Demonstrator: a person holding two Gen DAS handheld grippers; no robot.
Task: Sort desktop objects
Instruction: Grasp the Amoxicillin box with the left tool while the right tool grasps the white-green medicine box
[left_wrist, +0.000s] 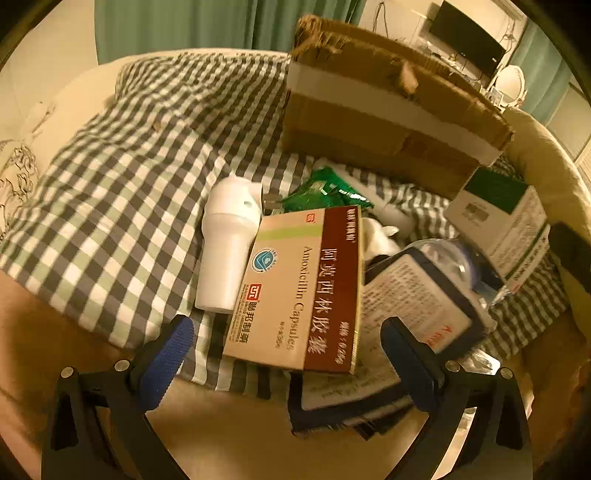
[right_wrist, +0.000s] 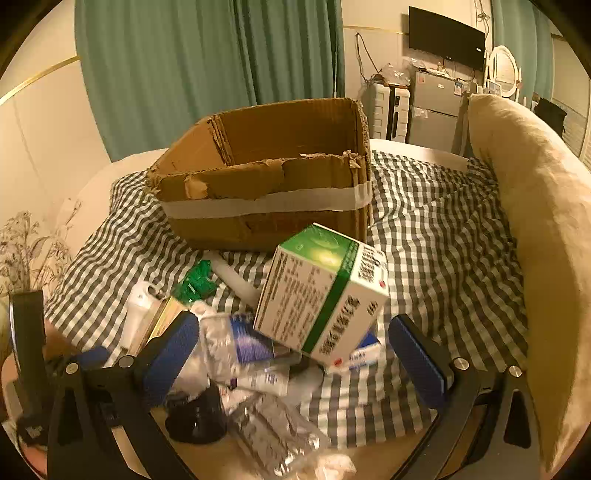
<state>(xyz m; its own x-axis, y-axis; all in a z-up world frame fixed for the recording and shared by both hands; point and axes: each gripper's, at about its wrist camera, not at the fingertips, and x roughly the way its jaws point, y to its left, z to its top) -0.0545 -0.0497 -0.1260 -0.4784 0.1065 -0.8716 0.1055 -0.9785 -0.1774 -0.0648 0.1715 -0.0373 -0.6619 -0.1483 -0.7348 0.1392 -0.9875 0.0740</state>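
The left tongs (left_wrist: 286, 354) stand wide open with nothing between their blue pads, poised just over the near end of the Amoxicillin capsule box (left_wrist: 295, 291), which lies flat with its cream and maroon face up. Touching that box's left edge is a white plastic bottle (left_wrist: 225, 243), lying on the checked cloth (left_wrist: 122, 177). To the box's right a clear blister pack with a dark blue printed card (left_wrist: 424, 295) sits partly beneath it, and beyond the box's far end a crumpled green sachet (left_wrist: 325, 192) shows.

The right tongs (right_wrist: 291, 354) are likewise spread open and grip nothing. Between their pads, tilted on one corner, rests a white and green medicine box (right_wrist: 321, 291), propped on a heap of clear plastic packaging (right_wrist: 273, 432) and a small blue and white carton (right_wrist: 360, 356). A black round object (right_wrist: 195, 417) lies near the left pad; what it is cannot be told.

Behind the pile stands an open cardboard box (right_wrist: 266, 184) with torn flaps and a band of pale tape, resting on the same checked cloth. A beige cushion (right_wrist: 535, 221) rises along the right. Farther back hang green curtains (right_wrist: 207, 66), and a dark screen (right_wrist: 445, 35) is mounted on the wall.
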